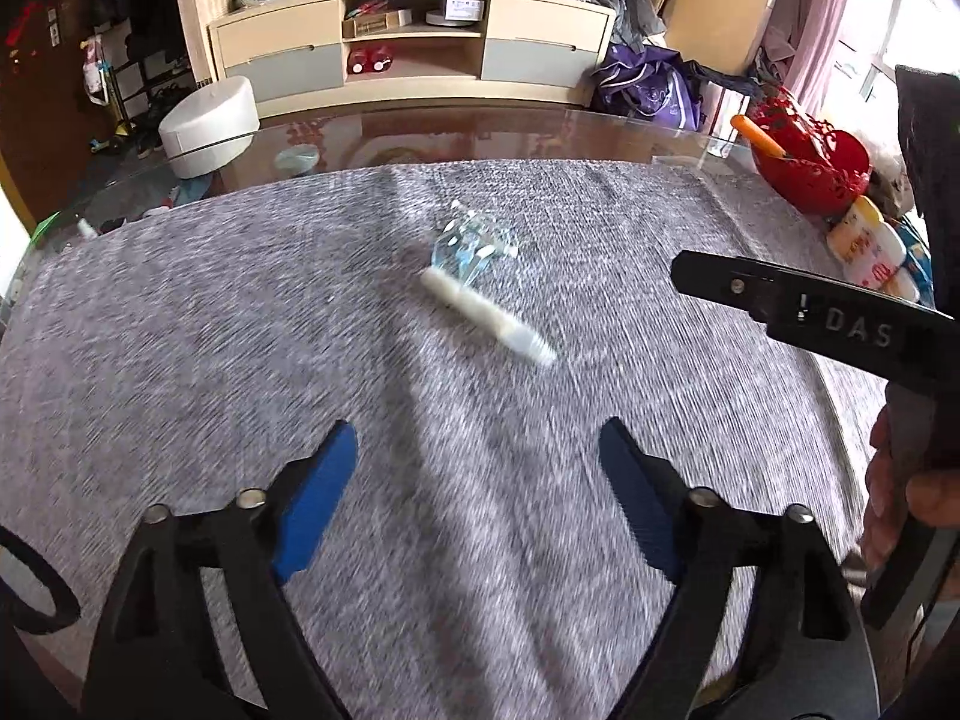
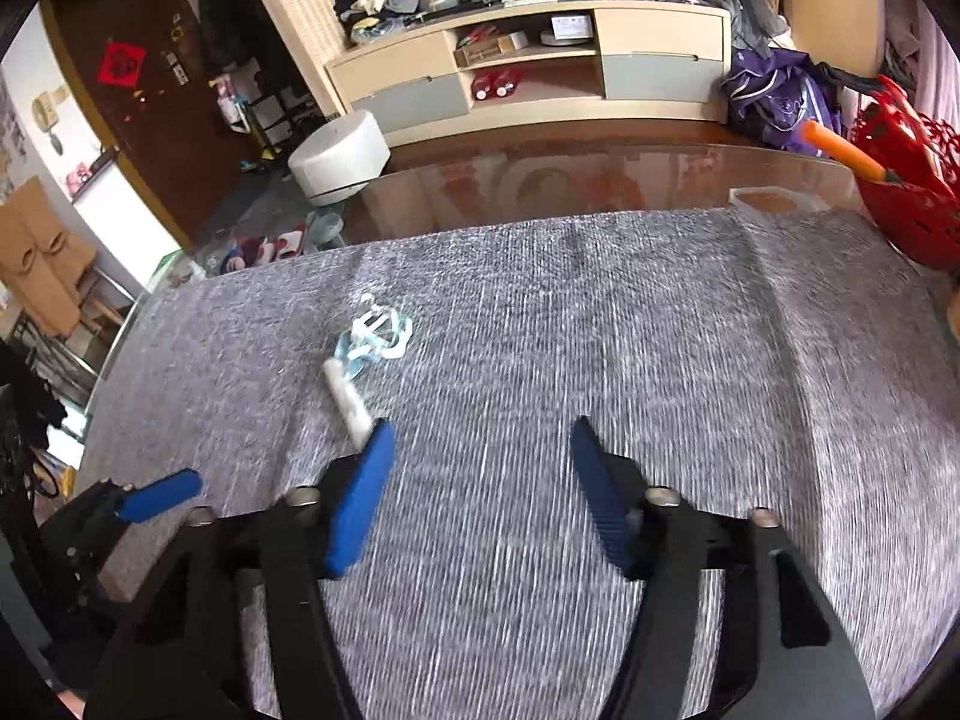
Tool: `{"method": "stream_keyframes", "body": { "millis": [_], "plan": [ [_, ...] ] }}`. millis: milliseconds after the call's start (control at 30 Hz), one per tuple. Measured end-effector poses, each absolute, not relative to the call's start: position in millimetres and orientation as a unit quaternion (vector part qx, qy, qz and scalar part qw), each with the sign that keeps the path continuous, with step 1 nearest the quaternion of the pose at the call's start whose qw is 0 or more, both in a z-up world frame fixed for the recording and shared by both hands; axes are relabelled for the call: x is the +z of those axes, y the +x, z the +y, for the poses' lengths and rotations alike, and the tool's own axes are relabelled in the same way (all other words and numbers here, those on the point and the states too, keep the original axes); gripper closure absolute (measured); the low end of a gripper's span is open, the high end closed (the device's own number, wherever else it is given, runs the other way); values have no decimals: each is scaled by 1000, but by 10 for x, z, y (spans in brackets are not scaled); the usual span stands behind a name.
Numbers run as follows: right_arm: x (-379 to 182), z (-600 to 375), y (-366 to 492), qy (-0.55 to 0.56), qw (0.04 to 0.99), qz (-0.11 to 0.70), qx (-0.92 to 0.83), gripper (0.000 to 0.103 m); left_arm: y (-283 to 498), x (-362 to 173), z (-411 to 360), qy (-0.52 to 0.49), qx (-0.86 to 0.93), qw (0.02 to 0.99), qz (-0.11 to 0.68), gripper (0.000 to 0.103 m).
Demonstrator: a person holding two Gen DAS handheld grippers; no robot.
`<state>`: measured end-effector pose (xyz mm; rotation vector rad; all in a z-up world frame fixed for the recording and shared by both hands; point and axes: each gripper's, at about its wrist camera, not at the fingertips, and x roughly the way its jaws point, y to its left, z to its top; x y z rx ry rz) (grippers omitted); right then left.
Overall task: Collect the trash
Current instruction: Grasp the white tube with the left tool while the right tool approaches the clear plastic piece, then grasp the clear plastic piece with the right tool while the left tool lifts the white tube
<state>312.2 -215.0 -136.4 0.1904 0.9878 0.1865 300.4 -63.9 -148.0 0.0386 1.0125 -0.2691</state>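
Two hand-held grippers above a grey mottled cloth (image 1: 240,312) on a glass-topped table (image 1: 480,132). Both views blurred by motion.

Left gripper (image 1: 474,450): blue pads apart, nothing between them, only cloth under the gap. Released, holding nothing.

Right gripper (image 2: 480,450): blue pads also apart, gap narrower than on the left, nothing clamped. Released too. Seen in the left view as a black arm with raised letters at the right edge, with part of a hand (image 1: 900,498) below it on the handle.

Trash: a small clear, crumpled plastic wrapper (image 1: 474,240) with light blue and white print, and a white stick-like roll (image 1: 486,315) lying just at its near side, touching it or very close; cannot tell which. Both flat on the cloth, near the middle, ahead of the left gripper and well apart from its fingertips. In the right view the roll (image 2: 348,396) ends just beside the tip of the left-hand blue pad (image 2: 360,498), slightly outside the gap; contact not clear.

At the far right of the table: a red openwork basket (image 1: 816,162) with an orange-handled tool (image 1: 759,135) inside. Behind the table: a beige cabinet (image 1: 414,42) with grey drawers, a white round stool (image 1: 207,123) on the floor, a purple bag (image 1: 648,84) and a dark brown door (image 2: 144,96).
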Motion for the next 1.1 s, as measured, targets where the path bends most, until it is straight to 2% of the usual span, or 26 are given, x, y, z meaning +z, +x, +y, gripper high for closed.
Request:
{"method": "stream_keyframes", "body": {
  "millis": [67,367,433,467,533,600,800,867,900,1100],
  "plan": [
    [-1397,-2162,3226,89,870,476,87,55,3125,-1528,-704,15,-127,865,485,35],
    [-1488,-2164,3565,97,865,484,91,55,3575,-1867,-898,21,-102,857,504,43],
    [-1507,-2143,3608,96,864,485,94,55,3579,-1876,-896,34,-100,863,494,48],
    [-1522,-2122,3630,94,864,486,96,55,3587,-1873,-878,34,-98,865,491,52],
    [-1550,-2098,3667,93,863,488,98,55,3617,-1867,-804,42,-81,870,485,79],
    [-1587,-2057,3696,92,861,490,101,55,3644,-1859,-716,45,-78,871,484,90],
    [-1684,-1870,3766,92,854,496,126,52,3685,-1840,-518,37,-100,867,487,91],
    [-1704,-1794,3787,89,855,493,133,35,3697,-1838,-453,30,-105,866,487,91],
    [-1705,-1762,3809,87,856,491,135,33,3700,-1832,-404,25,-105,866,488,91],
    [-1781,-1473,3951,63,855,493,147,32,3738,-1812,-171,18,-91,868,488,91]
  ]
}}
